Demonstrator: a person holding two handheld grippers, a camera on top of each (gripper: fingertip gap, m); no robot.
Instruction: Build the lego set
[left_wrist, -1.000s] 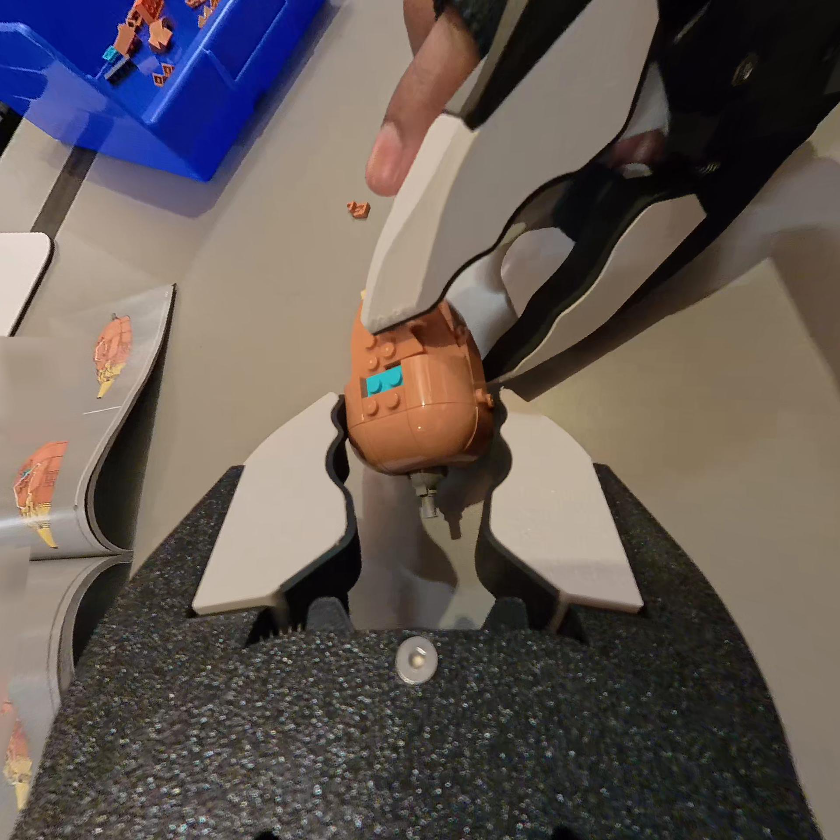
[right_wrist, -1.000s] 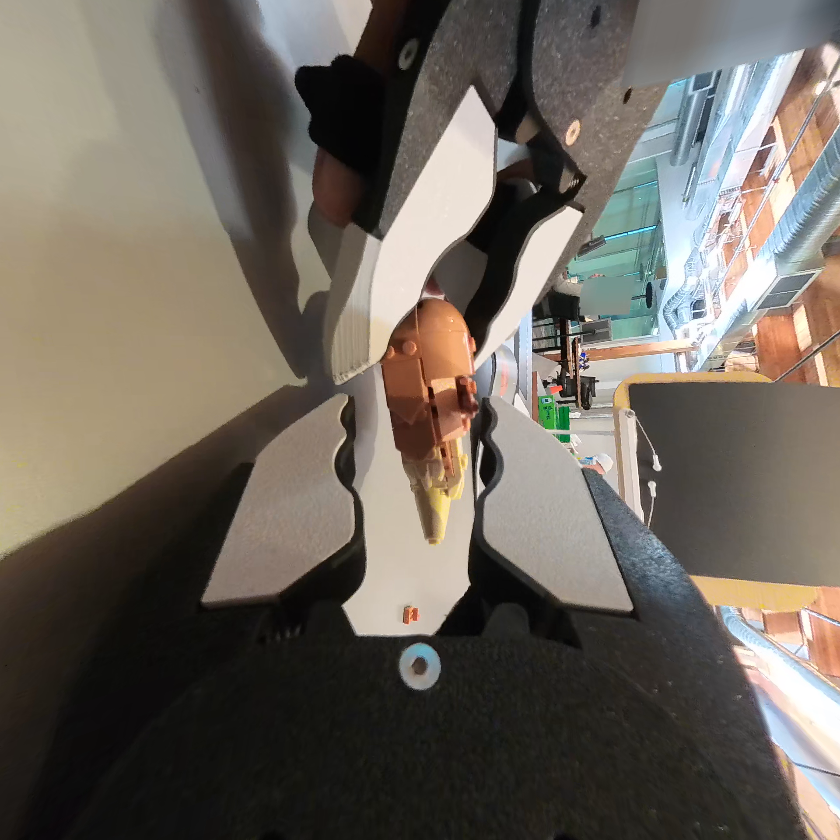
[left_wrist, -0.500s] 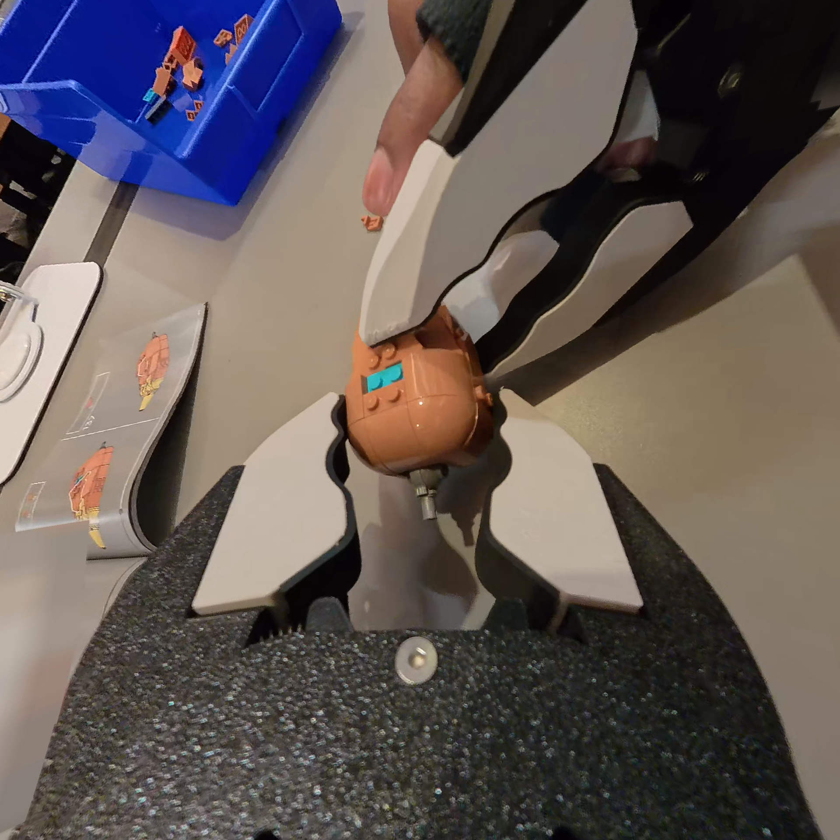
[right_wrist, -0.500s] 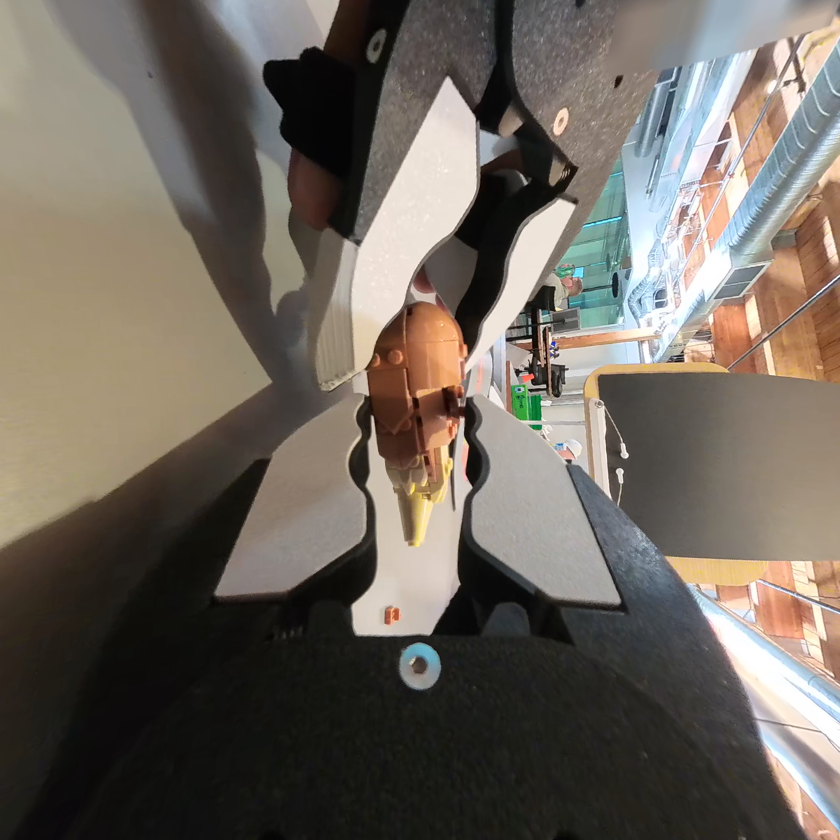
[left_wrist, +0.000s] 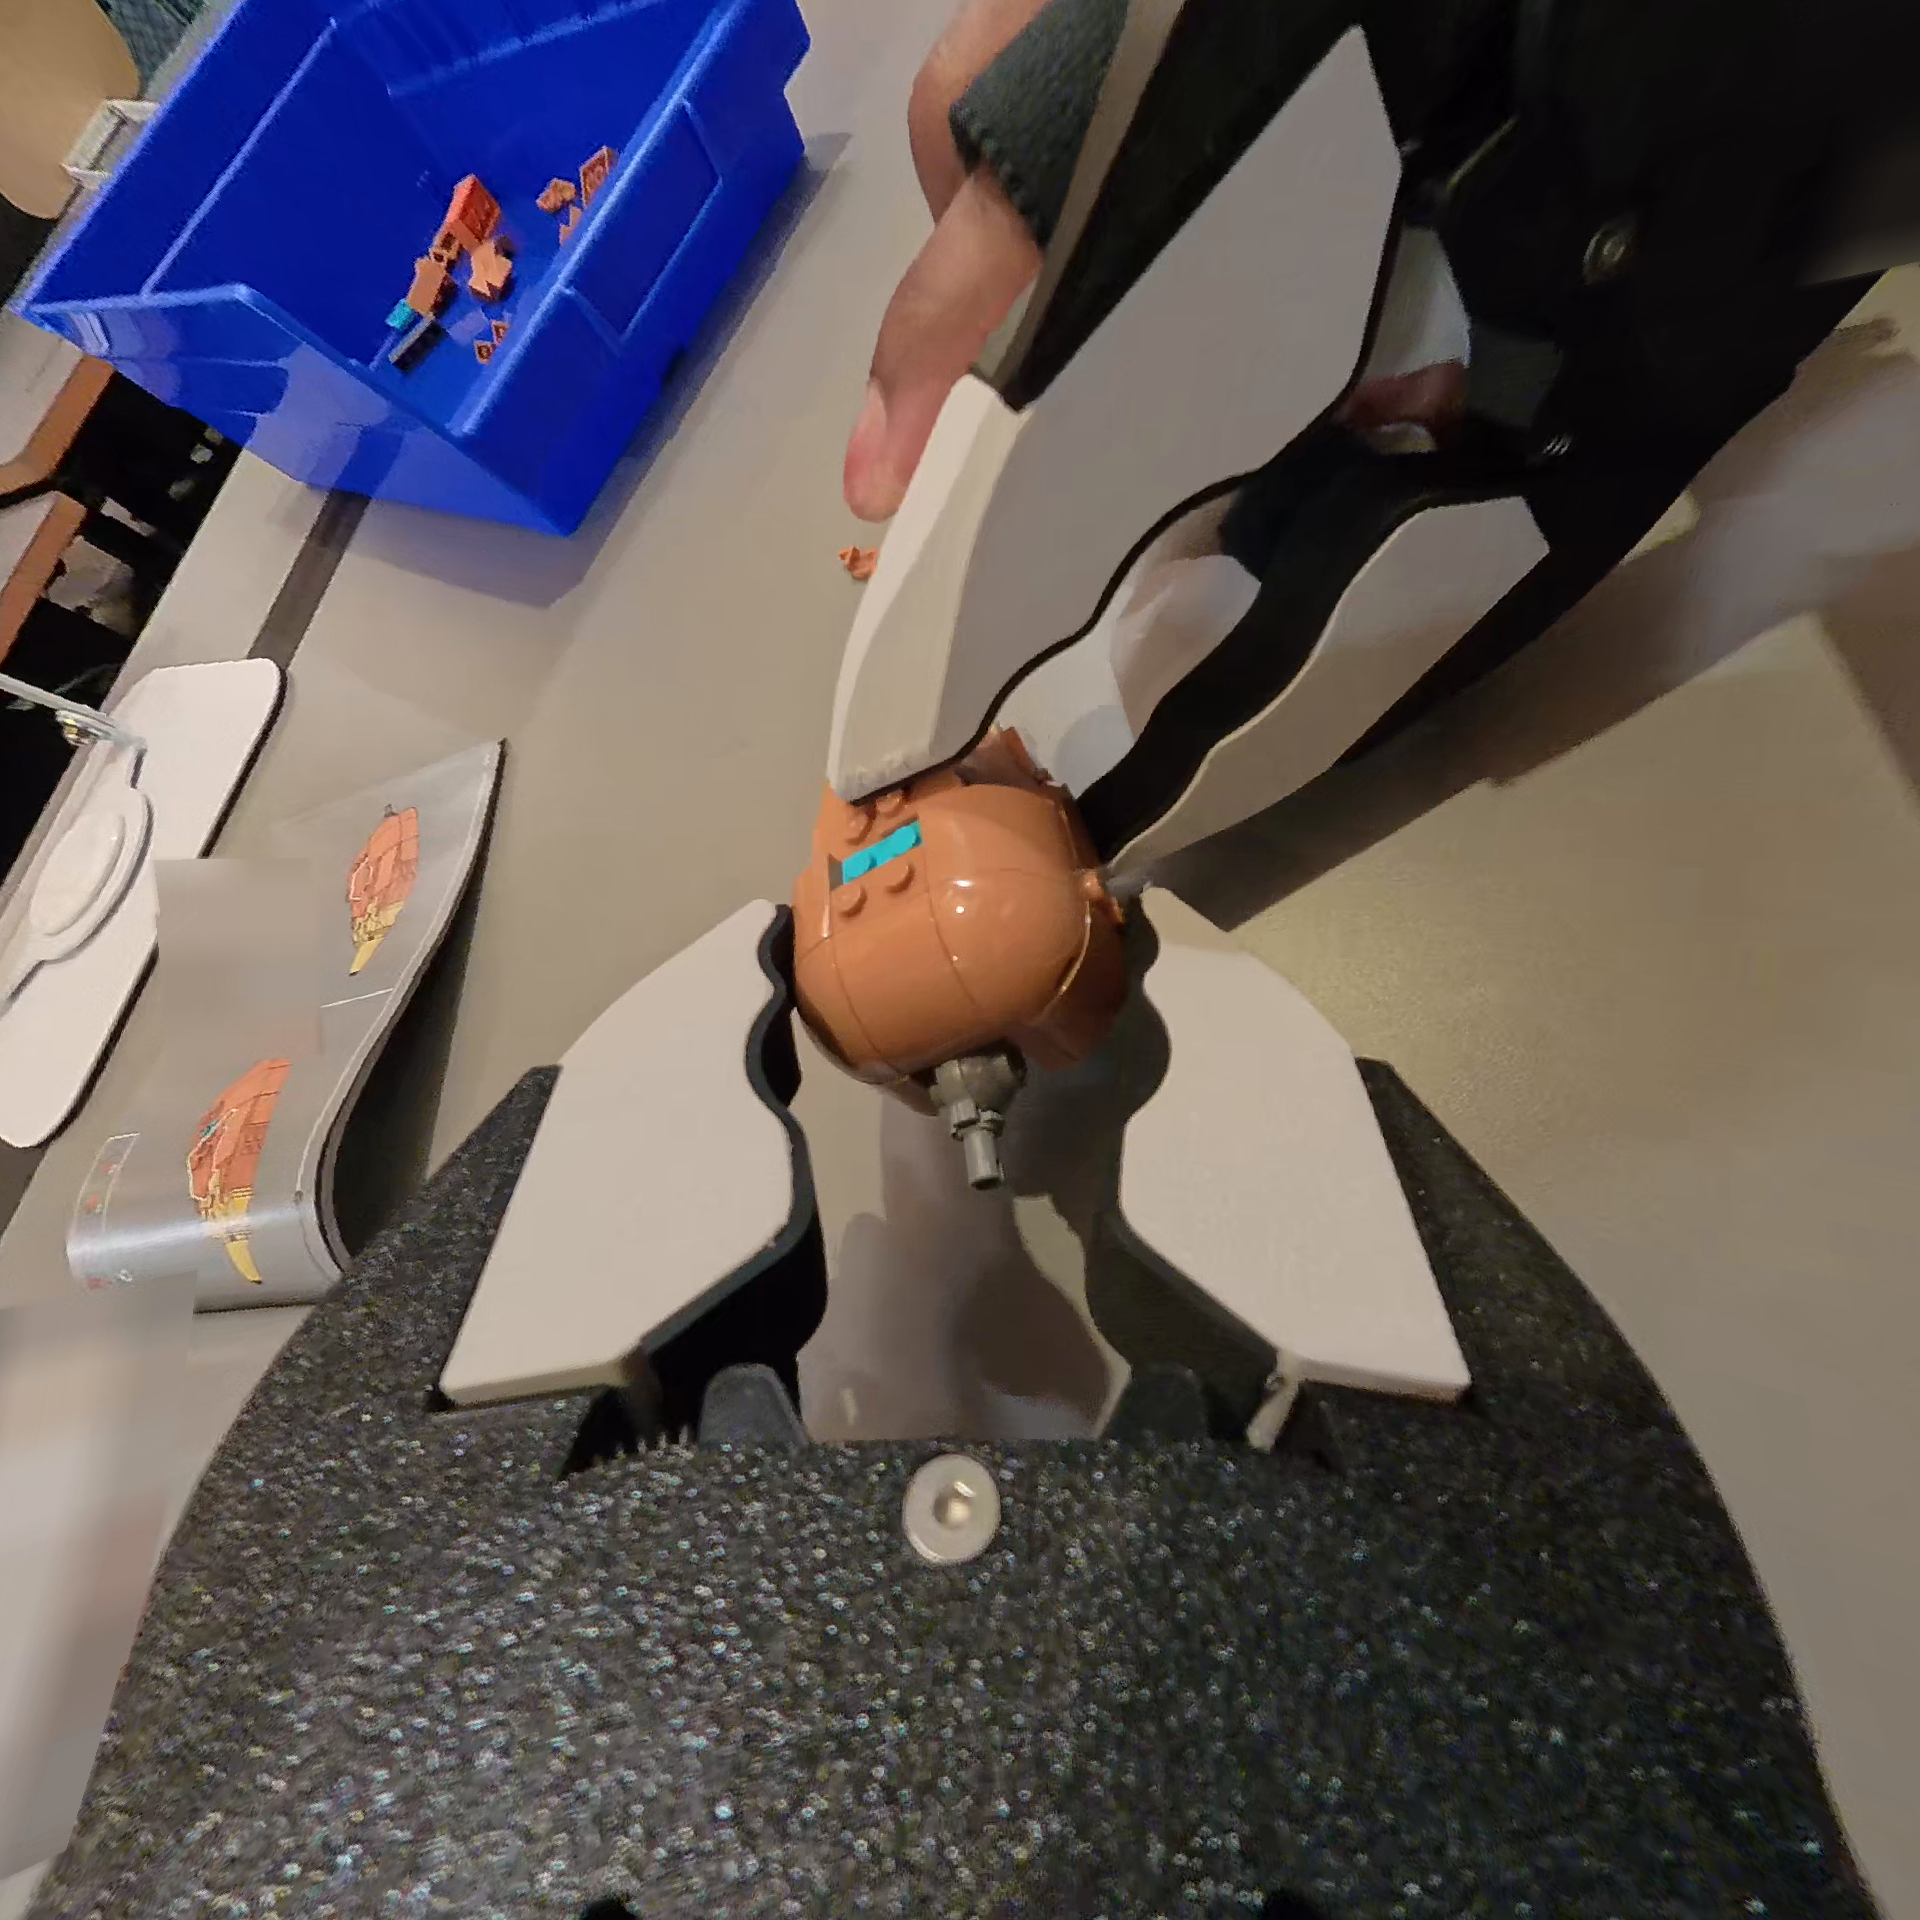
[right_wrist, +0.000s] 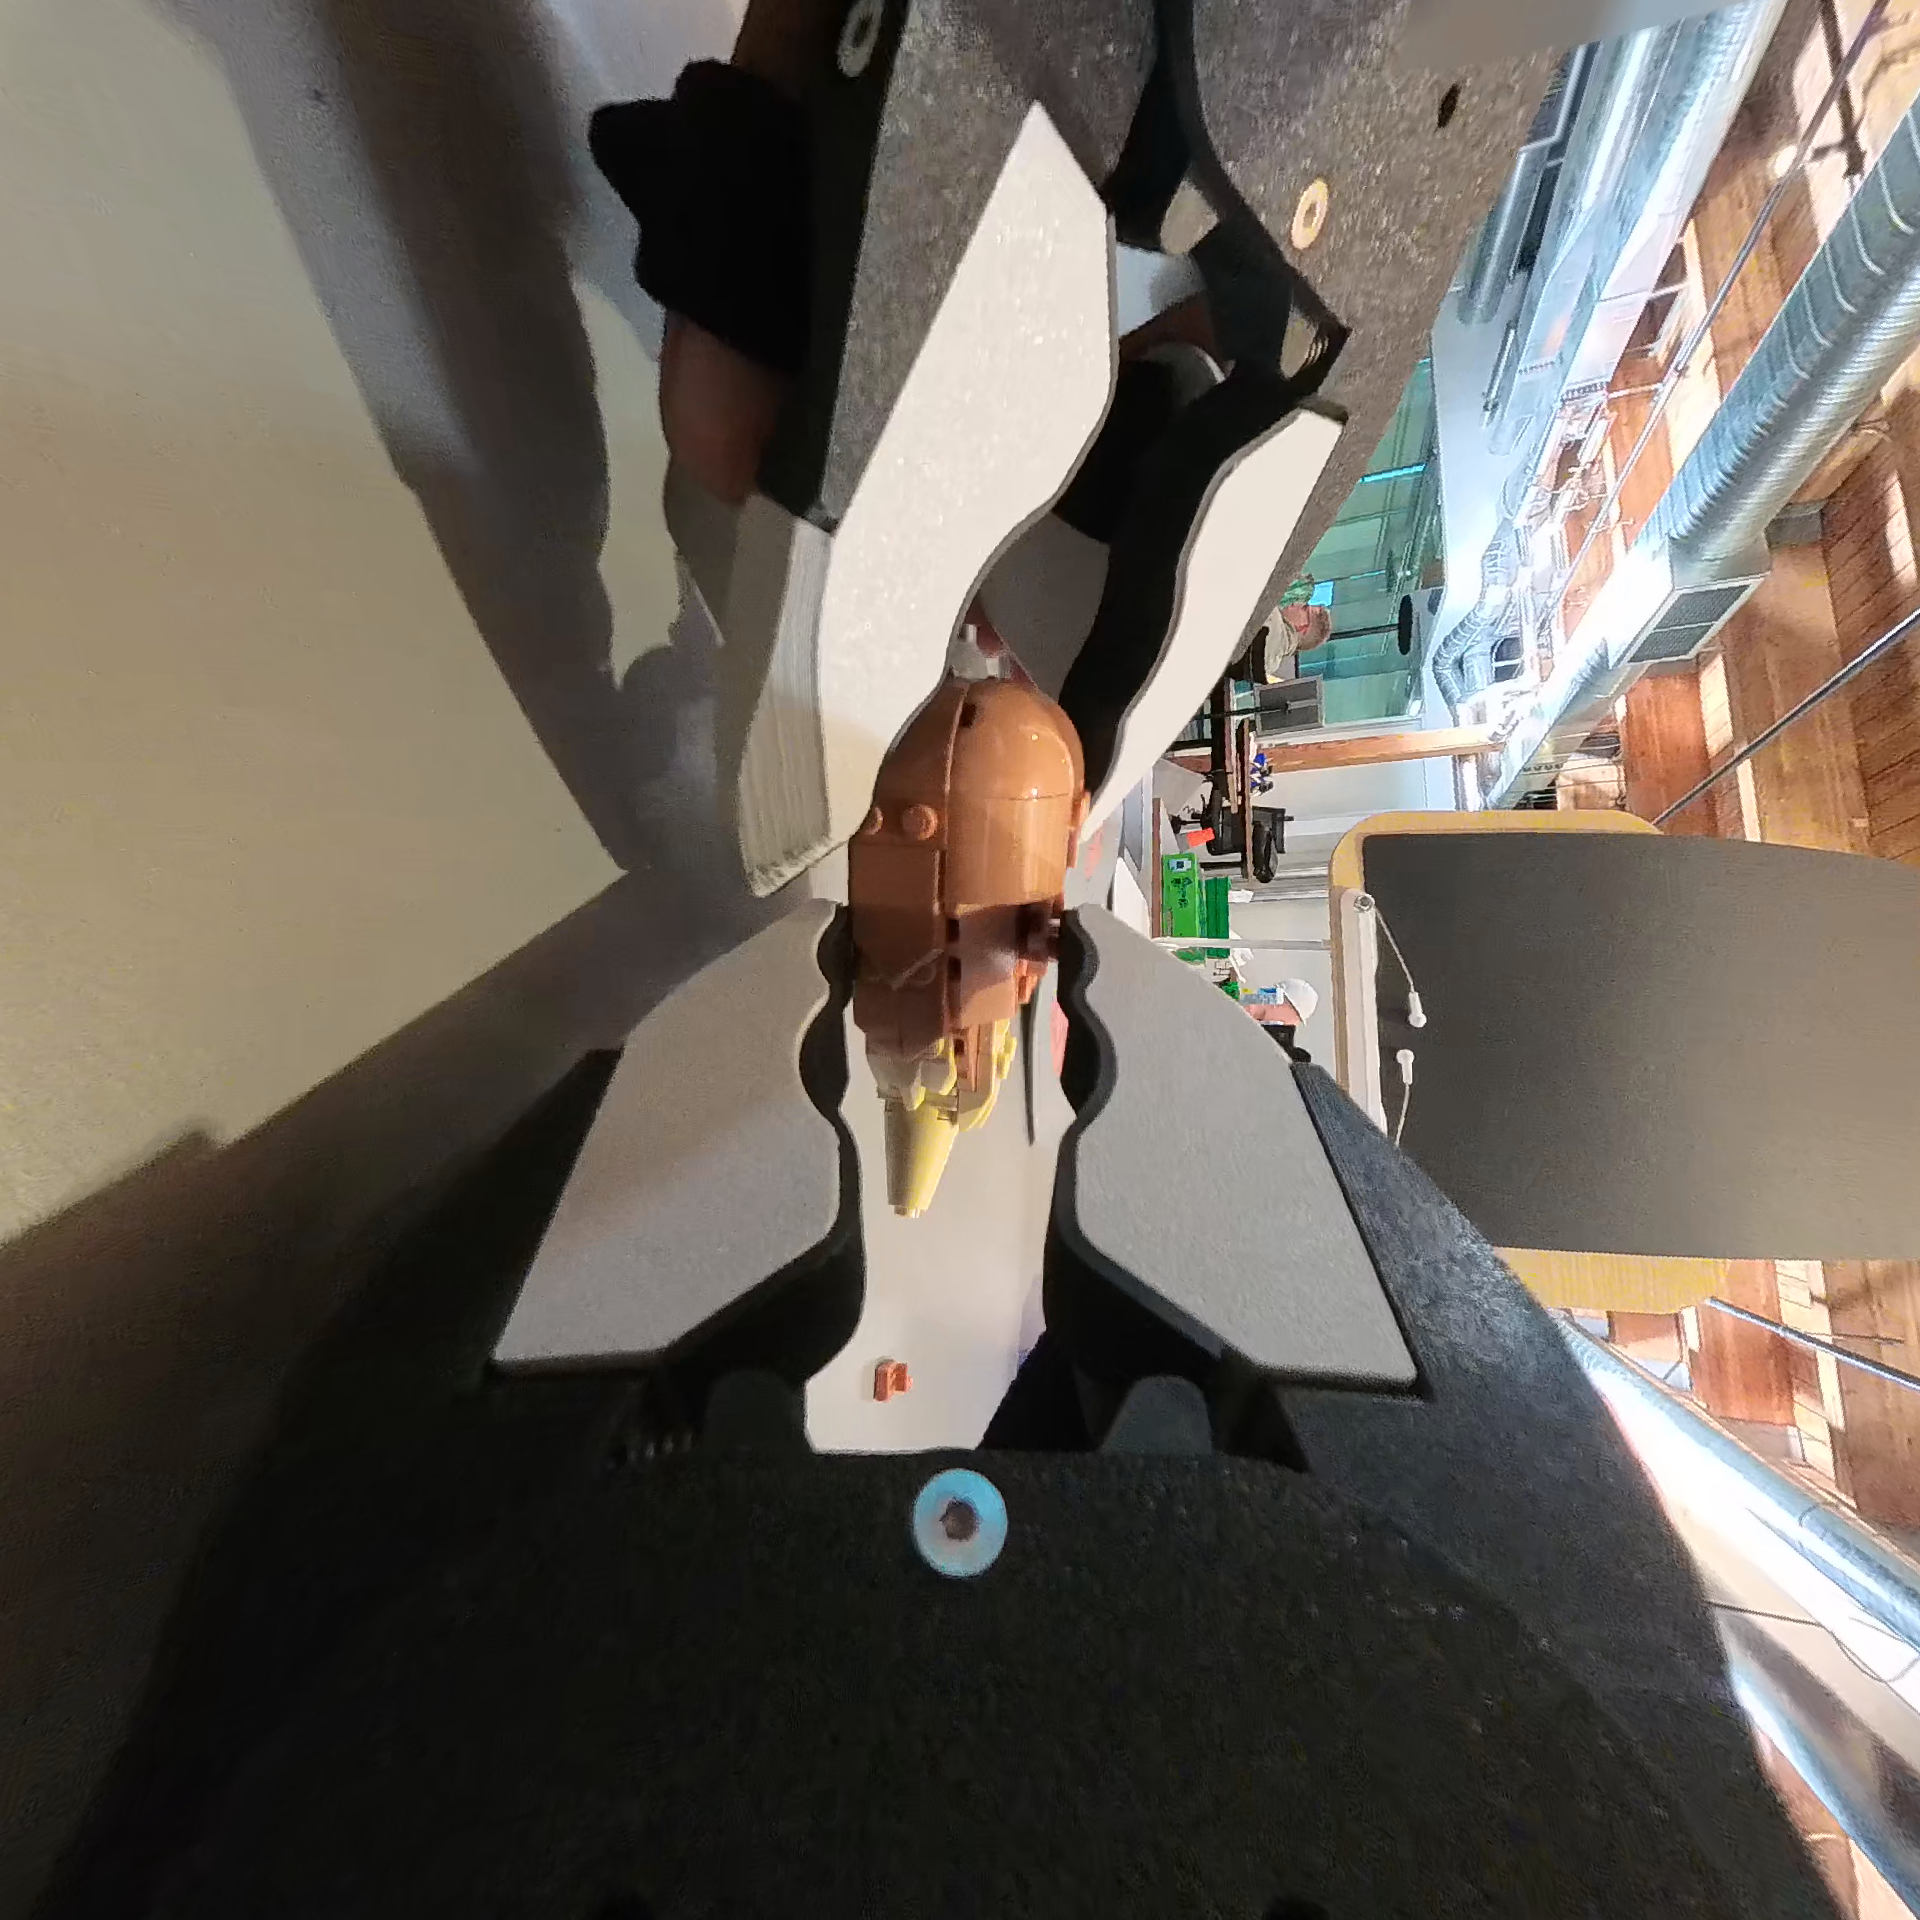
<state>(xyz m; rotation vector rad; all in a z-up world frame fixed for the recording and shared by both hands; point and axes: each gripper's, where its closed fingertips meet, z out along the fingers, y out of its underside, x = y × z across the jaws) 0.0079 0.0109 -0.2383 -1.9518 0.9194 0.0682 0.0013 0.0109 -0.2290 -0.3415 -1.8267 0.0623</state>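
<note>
A rounded orange-brown lego model (left_wrist: 966, 966) with a teal tile on top and a grey pin (left_wrist: 977, 1127) underneath is held in the air above the grey table. My left gripper (left_wrist: 956, 925) is shut on its sides. My right gripper (left_wrist: 997, 810) comes in from the upper right and its fingertips clamp the model's far end. In the right wrist view my right gripper (right_wrist: 951, 925) is shut on the model (right_wrist: 966, 831), whose pale yellow pointed part (right_wrist: 914, 1153) hangs between the fingers. The left gripper (right_wrist: 940, 831) grips it from above.
A blue bin (left_wrist: 260, 343) with several loose orange bricks stands at the back left. An open instruction booklet (left_wrist: 270, 1039) and a white pad (left_wrist: 197, 727) lie at the left. One small orange brick (left_wrist: 857, 559) lies on the table; it also shows in the right wrist view (right_wrist: 890, 1379). Less than 4 cm separates the two grippers' tips.
My right gripper's fingers have closed in on the model. Both grippers have lifted and tilted with it, so the blue bin and booklet show more fully.
</note>
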